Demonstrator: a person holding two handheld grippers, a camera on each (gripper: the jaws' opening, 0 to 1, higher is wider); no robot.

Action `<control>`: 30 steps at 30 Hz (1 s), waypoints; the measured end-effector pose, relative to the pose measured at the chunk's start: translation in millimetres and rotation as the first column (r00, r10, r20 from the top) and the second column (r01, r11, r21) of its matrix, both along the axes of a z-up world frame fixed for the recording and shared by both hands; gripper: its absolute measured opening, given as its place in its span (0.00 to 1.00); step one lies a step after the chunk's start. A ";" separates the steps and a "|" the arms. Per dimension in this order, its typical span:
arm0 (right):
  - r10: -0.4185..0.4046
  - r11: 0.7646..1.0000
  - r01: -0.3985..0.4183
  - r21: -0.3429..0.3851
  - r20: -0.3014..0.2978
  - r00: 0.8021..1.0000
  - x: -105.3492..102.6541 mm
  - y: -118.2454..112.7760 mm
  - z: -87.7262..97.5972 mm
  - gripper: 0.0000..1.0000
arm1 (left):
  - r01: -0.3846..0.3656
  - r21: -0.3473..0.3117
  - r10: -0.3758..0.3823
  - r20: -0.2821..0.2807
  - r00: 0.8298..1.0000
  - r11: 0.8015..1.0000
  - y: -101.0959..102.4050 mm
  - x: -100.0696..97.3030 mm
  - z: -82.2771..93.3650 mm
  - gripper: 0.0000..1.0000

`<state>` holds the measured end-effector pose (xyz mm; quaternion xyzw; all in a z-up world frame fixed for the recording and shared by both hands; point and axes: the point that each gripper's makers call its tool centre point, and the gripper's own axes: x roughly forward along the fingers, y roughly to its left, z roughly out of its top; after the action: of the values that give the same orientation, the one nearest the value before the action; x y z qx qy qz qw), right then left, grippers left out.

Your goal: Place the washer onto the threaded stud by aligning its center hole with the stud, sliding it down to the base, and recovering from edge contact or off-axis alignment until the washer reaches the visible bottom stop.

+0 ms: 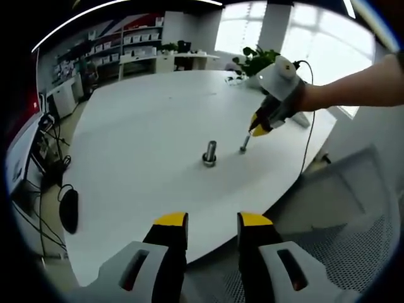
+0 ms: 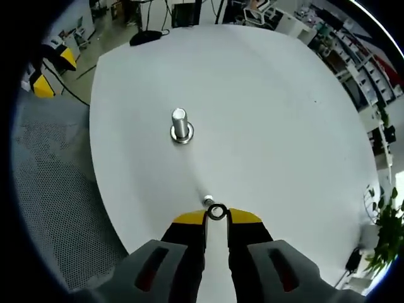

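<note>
Right gripper (image 2: 216, 216): jaws are closed on the washer (image 2: 216, 212), held at the yellow tips.
Washer: held directly above a small stud (image 2: 207, 201), apparently touching its top; not yet slid down.
Larger stud (image 2: 181, 124): stands upright on the white table (image 2: 265, 101), well ahead of the right gripper.
Left gripper (image 1: 212, 222): jaws are parted, nothing held; kept at the table edge, well apart from both studs.

An office or lab workroom, open-plan.

A large white worktop (image 1: 145, 132) stands in the middle, with white shelving (image 1: 136, 41) full of boxes along the far wall, bright windows (image 1: 252, 28) behind a potted plant (image 1: 255, 60), a mesh-backed office chair (image 1: 353, 227) at the worktop's edge, and cables (image 1: 47, 158) trailing over the floor beside a desk with equipment.
</note>
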<state>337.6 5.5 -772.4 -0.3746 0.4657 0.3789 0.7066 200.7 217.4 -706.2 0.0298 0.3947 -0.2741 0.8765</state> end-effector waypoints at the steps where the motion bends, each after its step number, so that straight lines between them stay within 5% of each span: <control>1: 0.002 1.000 -0.002 -0.005 -0.004 1.000 0.3 0.2 -1.9 0.13 | -0.001 -0.001 0.001 -0.001 1.000 1.000 0.0 -0.1 -0.1 0.29; 30: 0.048 0.996 -0.054 -0.069 -0.087 0.995 -0.1 -1.5 -40.3 0.14 | -0.017 0.030 0.017 -0.009 1.000 0.999 5.4 0.0 -3.4 0.29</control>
<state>337.4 4.1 -812.8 -0.3950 0.4989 0.3954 0.6624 200.7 222.9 -709.7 0.0381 0.4032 -0.2608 0.8763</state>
